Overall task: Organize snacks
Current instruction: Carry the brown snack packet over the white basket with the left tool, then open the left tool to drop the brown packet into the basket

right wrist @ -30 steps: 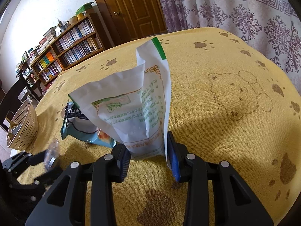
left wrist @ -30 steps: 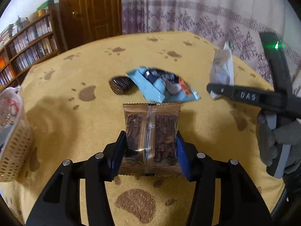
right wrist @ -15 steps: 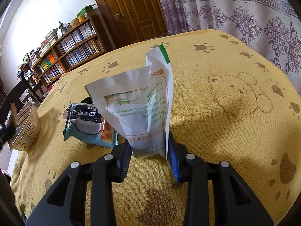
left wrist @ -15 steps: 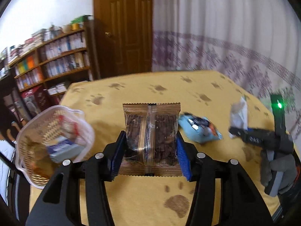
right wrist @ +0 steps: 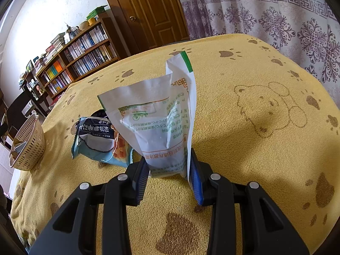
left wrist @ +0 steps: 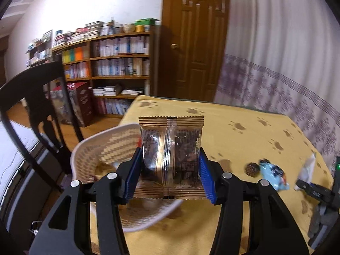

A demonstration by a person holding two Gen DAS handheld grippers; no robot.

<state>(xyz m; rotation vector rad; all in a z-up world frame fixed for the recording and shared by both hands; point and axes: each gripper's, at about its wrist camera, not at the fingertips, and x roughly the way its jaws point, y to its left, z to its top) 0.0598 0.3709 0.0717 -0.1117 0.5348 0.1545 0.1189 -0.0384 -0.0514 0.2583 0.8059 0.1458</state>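
The left gripper [left wrist: 170, 176] was raised level over the near corner of the table, its blue-padded fingers [left wrist: 133, 175] clamped on either side of a gold-edged brownie packet [left wrist: 171, 159], which stood upright between them with its clear window facing the camera. Directly behind and below the packet sat the woven basket [left wrist: 99, 148], tilted in the fisheye view and blurred; the packet and the fingers hid most of its inside, so what lay in it could not be made out beyond a dark scrap near the left finger. The right gripper [right wrist: 169, 174] was held low above the yellow paw-print tablecloth [right wrist: 255, 148], pointing across the table, and its fingers [right wrist: 141, 177] were closed on the bottom edge of a white pouch with green trim [right wrist: 157, 123], which rose upright and creased from the grip. The pouch covered part of a light blue snack bag [right wrist: 95, 140] lying flat on the cloth just behind it to the left, and something dark behind that bag was mostly hidden. In the right wrist view the basket [right wrist: 27, 146] stood at the far left edge of the table, well apart from the pouch. A dark chair [left wrist: 40, 97] stood beside the table, cut off by the frame.
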